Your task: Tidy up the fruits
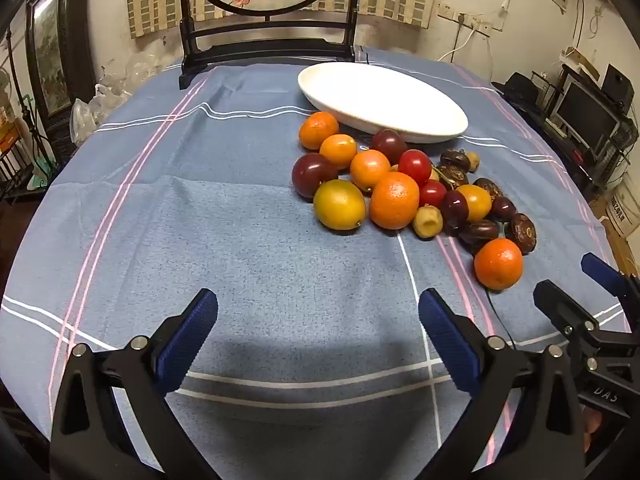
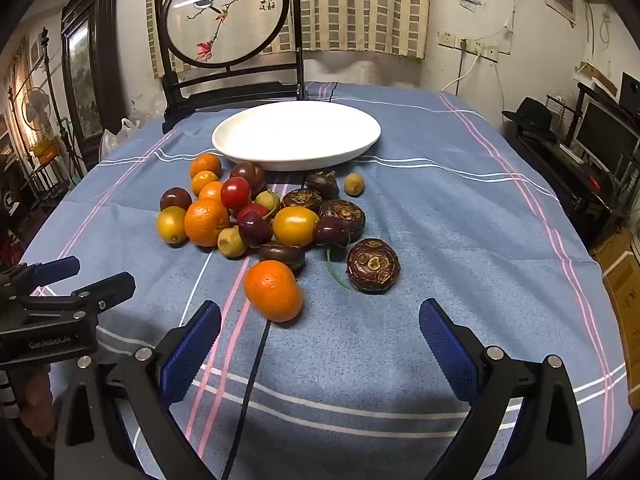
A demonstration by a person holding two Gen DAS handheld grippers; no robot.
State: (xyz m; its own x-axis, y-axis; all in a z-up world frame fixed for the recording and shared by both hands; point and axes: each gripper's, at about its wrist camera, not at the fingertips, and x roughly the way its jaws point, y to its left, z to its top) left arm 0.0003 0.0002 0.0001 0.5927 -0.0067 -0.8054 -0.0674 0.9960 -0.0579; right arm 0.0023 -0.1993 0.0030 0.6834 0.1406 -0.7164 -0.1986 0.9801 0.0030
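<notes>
Two grippers, the left gripper (image 1: pixel 318 322) and the right gripper (image 2: pixel 320 332), hover over a blue-clothed table (image 2: pixel 440 240), jaws spread apart and holding nothing. A pile of mixed fruits (image 2: pixel 260 216) lies on the cloth just near of an empty white plate (image 2: pixel 296 152); one orange (image 2: pixel 273 290) sits nearest the right gripper.

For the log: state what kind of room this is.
Probably a lived-in home room, not a lab: a cloth-covered table with fruit and a white plate, an embroidered round screen, and a computer monitor on a cluttered desk.
</notes>
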